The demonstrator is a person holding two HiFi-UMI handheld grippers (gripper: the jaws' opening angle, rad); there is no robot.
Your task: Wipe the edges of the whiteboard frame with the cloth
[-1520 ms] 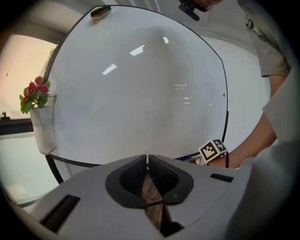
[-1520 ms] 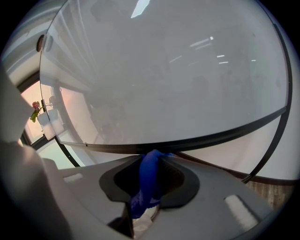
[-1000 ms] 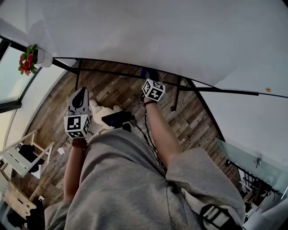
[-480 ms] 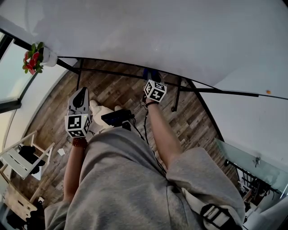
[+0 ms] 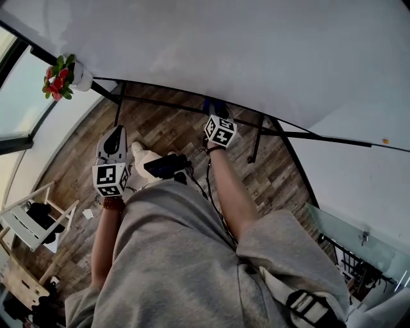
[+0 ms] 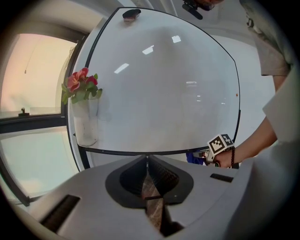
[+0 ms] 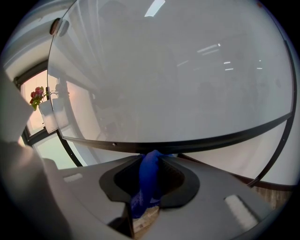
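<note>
The whiteboard (image 5: 243,45) stands upright, its black frame (image 5: 192,104) running along the bottom edge. My right gripper (image 5: 214,112) is shut on a blue cloth (image 7: 149,180), and the cloth's top presses against the underside of the bottom frame edge (image 7: 197,141). In the left gripper view the same cloth (image 6: 196,156) shows beside the right gripper's marker cube (image 6: 220,144). My left gripper (image 5: 115,134) hangs lower and to the left, away from the board. Its jaws (image 6: 146,161) are shut with nothing between them.
A white vase of red flowers (image 5: 67,75) hangs at the board's lower left corner. An eraser (image 6: 131,14) sits on the top frame edge. The board's stand leg (image 5: 255,144) reaches the wooden floor (image 5: 160,131). A white rack (image 5: 32,221) stands at the left.
The head view has shifted a little, so the vase sits higher and further right in the picture. Both grippers keep nearly the same places; the cloth stays at the bottom frame edge.
</note>
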